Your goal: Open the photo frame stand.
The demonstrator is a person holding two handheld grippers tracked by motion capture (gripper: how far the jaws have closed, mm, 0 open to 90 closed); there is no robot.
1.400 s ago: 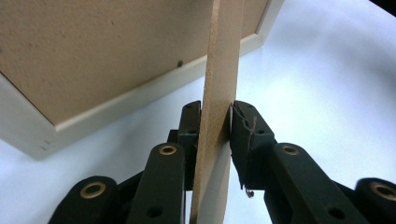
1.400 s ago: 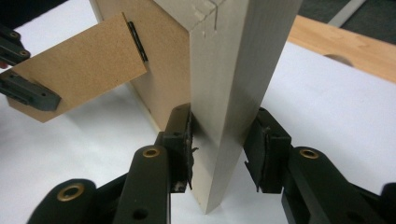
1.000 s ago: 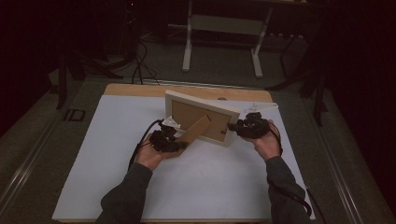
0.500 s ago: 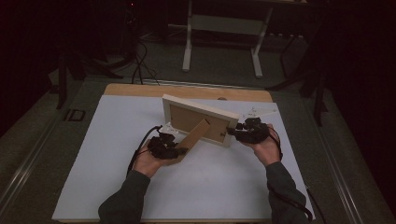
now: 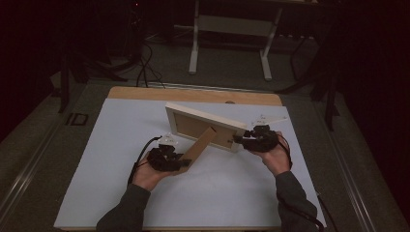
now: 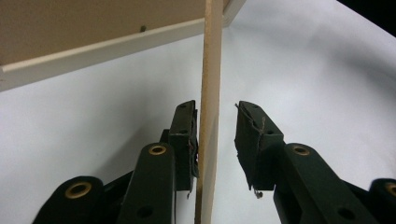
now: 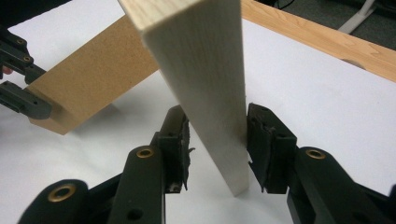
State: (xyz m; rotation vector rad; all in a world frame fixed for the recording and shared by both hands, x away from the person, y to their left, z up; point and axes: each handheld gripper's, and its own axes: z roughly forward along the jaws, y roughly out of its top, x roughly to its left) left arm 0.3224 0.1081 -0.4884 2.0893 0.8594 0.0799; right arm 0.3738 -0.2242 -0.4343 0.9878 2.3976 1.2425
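partly hidden picture frame (image 5: 203, 126); left tool (image 6: 215, 140) opening off its stand (image 6: 208, 116), right tool (image 7: 217, 147) loosening.

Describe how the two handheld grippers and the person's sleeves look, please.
Both the left gripper and the right gripper are black, with flat black jaws joined by brass-coloured rivets. A black cable trails from the left one. The sleeves are dark grey-green.

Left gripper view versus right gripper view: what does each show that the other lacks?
Left gripper view: the left gripper, jaws just opened wider, straddles the brown stand edge-on, one pad off it. Right gripper view: the right gripper, also just opened wider, straddles the pale frame; wooden table edge behind. Both: white mat, frame and stand.
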